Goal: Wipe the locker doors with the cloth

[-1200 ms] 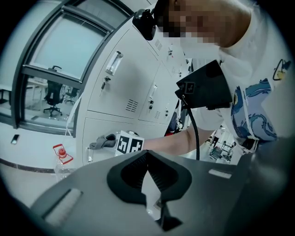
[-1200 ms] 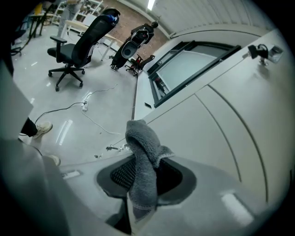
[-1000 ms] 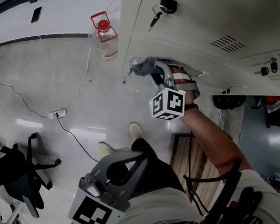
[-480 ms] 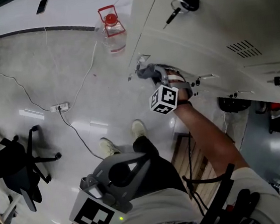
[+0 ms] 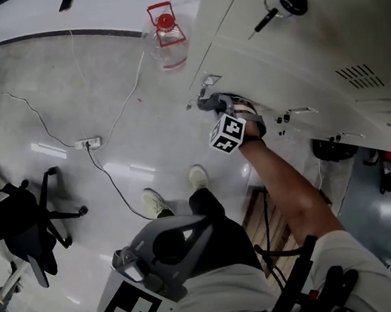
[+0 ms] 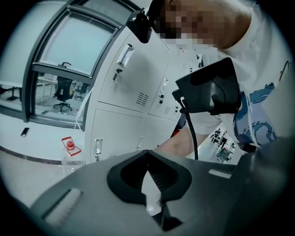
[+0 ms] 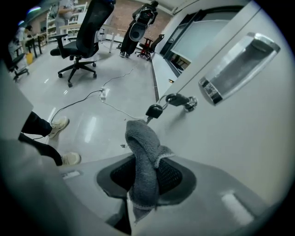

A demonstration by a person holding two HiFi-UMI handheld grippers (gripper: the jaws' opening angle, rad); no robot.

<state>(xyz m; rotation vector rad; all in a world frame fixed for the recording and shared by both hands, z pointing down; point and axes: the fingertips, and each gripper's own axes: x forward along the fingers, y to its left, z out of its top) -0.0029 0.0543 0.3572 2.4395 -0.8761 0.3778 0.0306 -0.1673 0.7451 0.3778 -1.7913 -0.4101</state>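
The pale locker doors (image 5: 289, 55) fill the upper right of the head view. My right gripper (image 5: 210, 106) is shut on a grey cloth (image 5: 205, 102) and holds it against the lower edge of a door, well below the lock with its hanging keys (image 5: 277, 6). In the right gripper view the cloth (image 7: 143, 156) stands folded up out of the right gripper (image 7: 145, 182), close beside the door (image 7: 239, 133) and just under a key (image 7: 154, 110). My left gripper (image 5: 190, 228) hangs low by the person's body, shut and holding nothing; in its own view the left gripper (image 6: 148, 186) faces the lockers (image 6: 133, 87).
A clear water bottle with a red cap (image 5: 167, 39) stands on the floor at the locker's foot. A power strip (image 5: 84, 143) and its white cable trail across the floor. A black office chair (image 5: 20, 223) stands at left. The person's shoes (image 5: 198, 178) are below the cloth.
My right gripper has slid the cloth along the door, farther from the lock and keys, with the arm stretched out more. The left gripper has stayed where it was.
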